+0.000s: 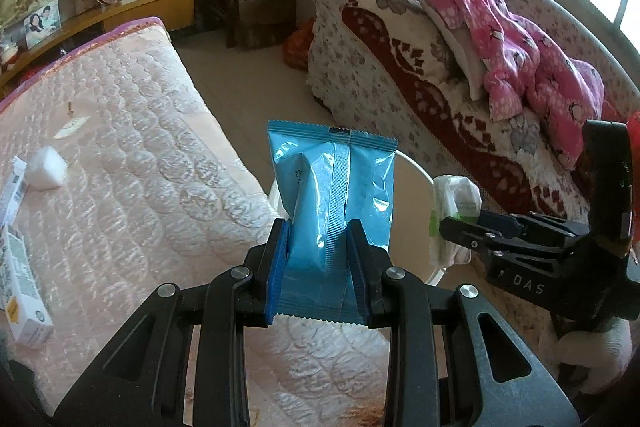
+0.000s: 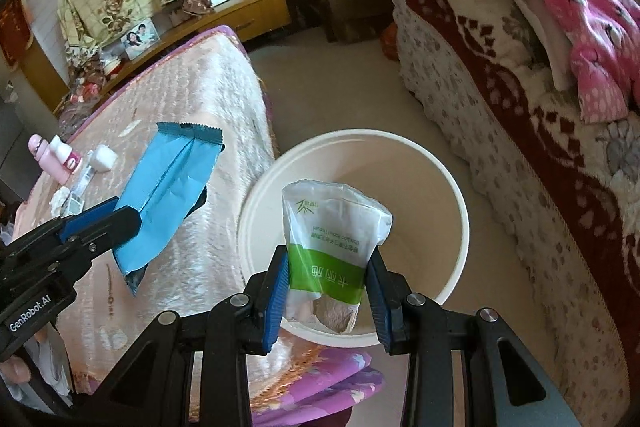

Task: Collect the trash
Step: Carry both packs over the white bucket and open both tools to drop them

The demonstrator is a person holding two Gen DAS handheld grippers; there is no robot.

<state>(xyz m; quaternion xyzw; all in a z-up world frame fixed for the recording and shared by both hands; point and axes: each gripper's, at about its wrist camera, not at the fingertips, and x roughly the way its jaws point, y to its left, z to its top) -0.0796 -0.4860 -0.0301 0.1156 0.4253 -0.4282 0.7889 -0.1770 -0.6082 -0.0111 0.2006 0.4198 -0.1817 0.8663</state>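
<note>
Both claws clenched, left claw [image 1: 318,267] on blue wrapper [image 1: 336,195], right claw [image 2: 328,291] on tissue pack [image 2: 332,251], over bin [image 2: 460,227]; dropping pending, boxes [image 1: 24,291] at nine o'clock on bed [image 1: 140,147] left.

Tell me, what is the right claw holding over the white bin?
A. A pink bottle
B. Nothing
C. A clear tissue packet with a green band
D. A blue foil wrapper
C: the right claw is shut on the clear tissue packet with a green band, held above the white bin.
</note>
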